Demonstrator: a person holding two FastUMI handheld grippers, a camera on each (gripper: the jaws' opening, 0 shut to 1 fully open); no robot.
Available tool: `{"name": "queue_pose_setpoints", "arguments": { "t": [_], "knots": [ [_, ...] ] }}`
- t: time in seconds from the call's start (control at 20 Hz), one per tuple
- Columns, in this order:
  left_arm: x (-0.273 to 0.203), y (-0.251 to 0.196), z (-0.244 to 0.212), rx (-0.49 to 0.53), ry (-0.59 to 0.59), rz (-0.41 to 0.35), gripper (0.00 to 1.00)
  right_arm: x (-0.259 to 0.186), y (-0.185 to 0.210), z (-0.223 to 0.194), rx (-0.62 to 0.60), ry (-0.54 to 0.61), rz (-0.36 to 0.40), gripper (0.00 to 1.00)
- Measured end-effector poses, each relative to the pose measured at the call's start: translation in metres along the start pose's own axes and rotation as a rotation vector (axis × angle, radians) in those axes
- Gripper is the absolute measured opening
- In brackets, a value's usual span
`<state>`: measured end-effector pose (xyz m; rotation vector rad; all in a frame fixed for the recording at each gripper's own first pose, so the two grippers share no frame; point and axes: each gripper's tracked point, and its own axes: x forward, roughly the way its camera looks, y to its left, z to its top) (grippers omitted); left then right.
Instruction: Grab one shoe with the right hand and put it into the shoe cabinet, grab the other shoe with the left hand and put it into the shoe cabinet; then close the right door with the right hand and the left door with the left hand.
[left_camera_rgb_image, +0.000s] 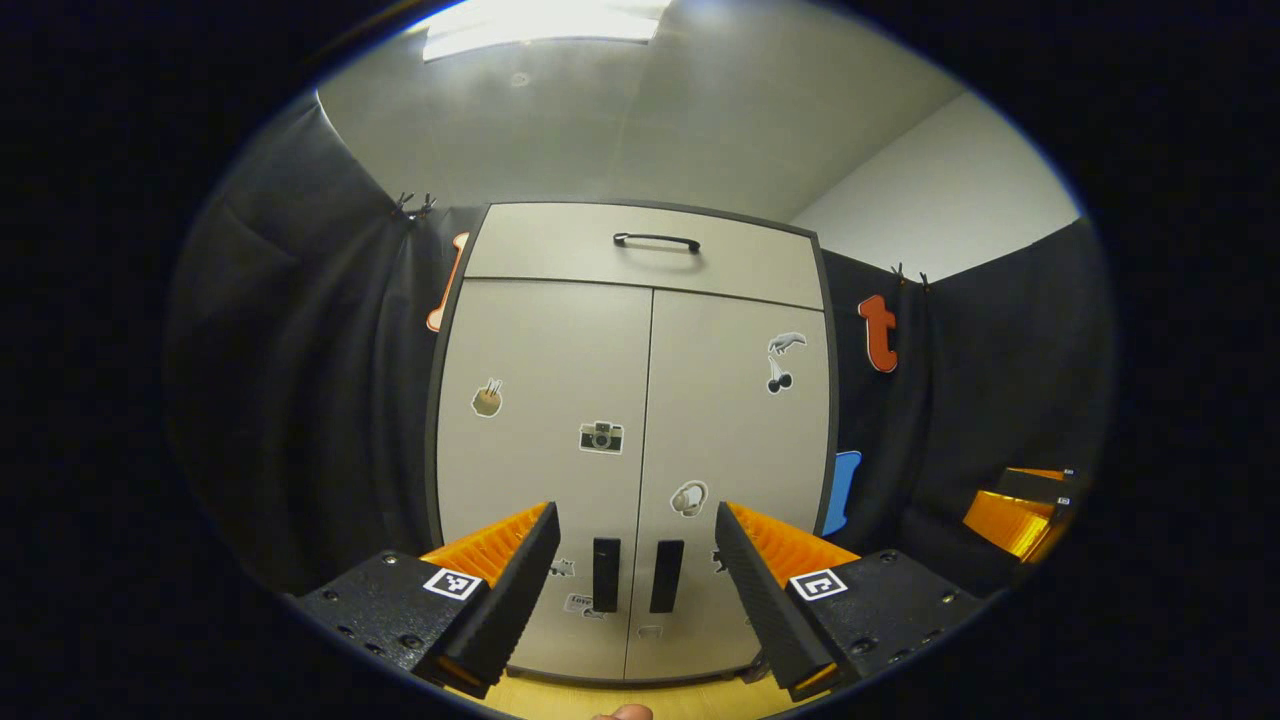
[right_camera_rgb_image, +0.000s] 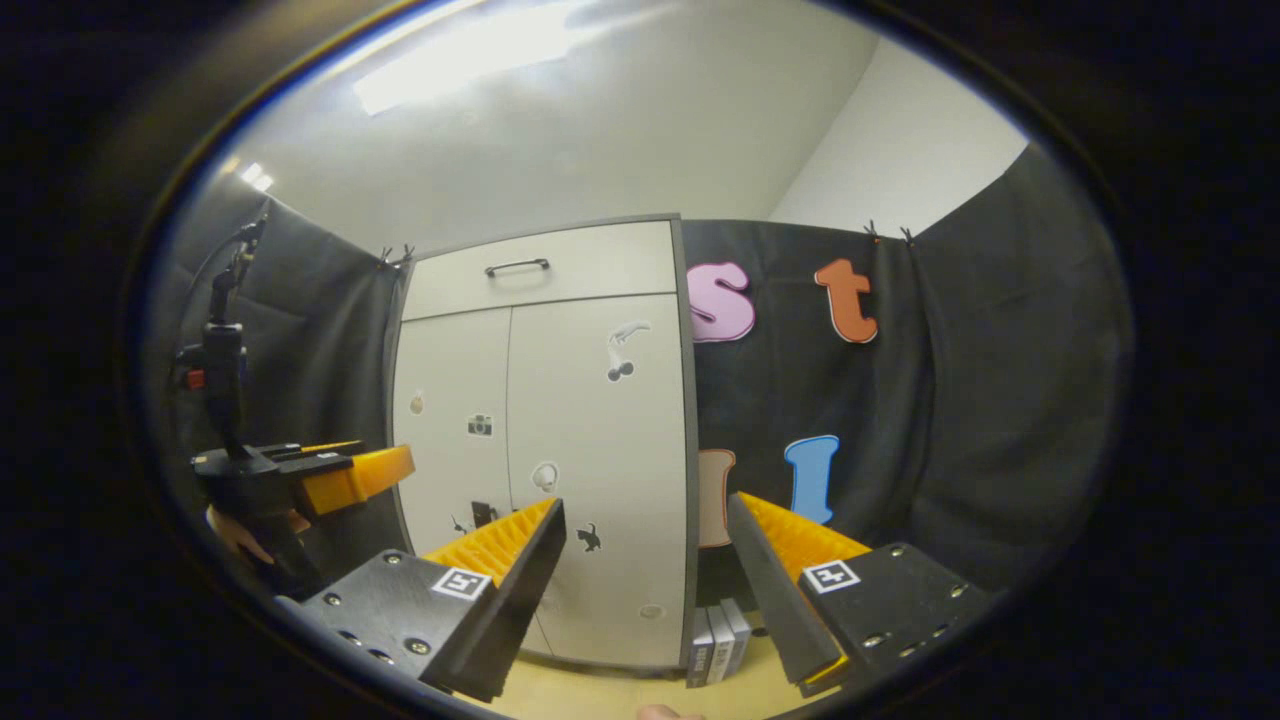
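The beige shoe cabinet (left_camera_rgb_image: 560, 400) stands straight ahead in the left gripper view, both doors shut. Its two dark door handles (left_camera_rgb_image: 636, 574) sit side by side near the bottom, and a drawer with a black handle (left_camera_rgb_image: 656, 241) tops it. My left gripper (left_camera_rgb_image: 636, 512) hangs open just in front of the doors, level with those handles, holding nothing. In the right gripper view the cabinet (right_camera_rgb_image: 600, 440) lies ahead and to the left. My right gripper (right_camera_rgb_image: 645, 503) is open and empty, facing the cabinet's right edge. The left gripper (right_camera_rgb_image: 335, 478) appears further left, held by a hand (right_camera_rgb_image: 235, 530).
Black cloth walls (left_camera_rgb_image: 330, 400) close in on both sides of the cabinet. Several slim boxes or books (right_camera_rgb_image: 718, 640) stand on the wooden floor (right_camera_rgb_image: 600, 695) against the cabinet's right side. The right gripper (left_camera_rgb_image: 1020, 515) shows at the far right of the left gripper view.
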<state>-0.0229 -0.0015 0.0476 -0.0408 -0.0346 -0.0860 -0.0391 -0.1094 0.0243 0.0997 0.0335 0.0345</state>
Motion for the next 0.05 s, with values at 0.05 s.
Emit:
{"name": "queue_pose_setpoints", "arguments": {
  "t": [0.05],
  "knots": [
    [-0.0009,-0.0028,-0.0025,0.005,0.006,0.000,0.96,-0.0014,-0.0032,-0.0002,0.004,-0.001,-0.002,0.97]
  ]
}}
